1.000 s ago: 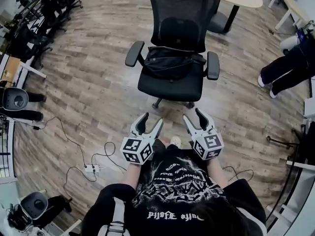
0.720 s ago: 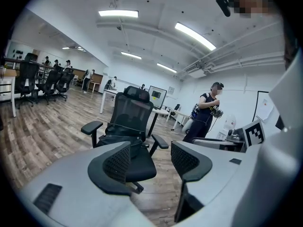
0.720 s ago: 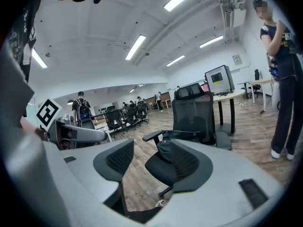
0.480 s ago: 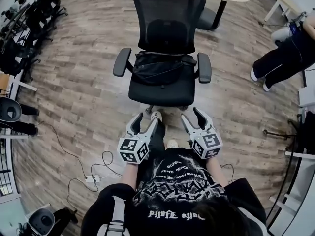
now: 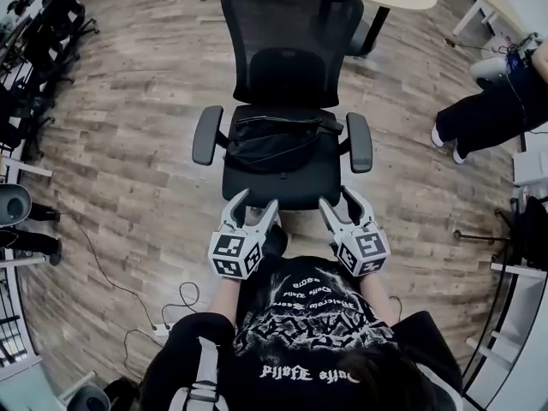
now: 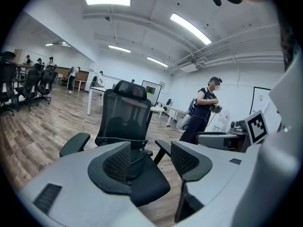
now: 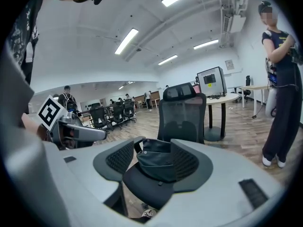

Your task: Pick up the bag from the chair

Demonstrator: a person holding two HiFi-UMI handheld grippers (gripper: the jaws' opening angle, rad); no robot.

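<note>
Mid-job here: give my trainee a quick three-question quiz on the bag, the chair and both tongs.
1. True or false: the bag lies on the seat of the chair.
2. The left tongs are: A) shut on the bag; B) open and empty; C) shut on an armrest.
3. Fill in: the right tongs are ____, touching nothing.
Key: 1 true; 2 B; 3 open.
</note>
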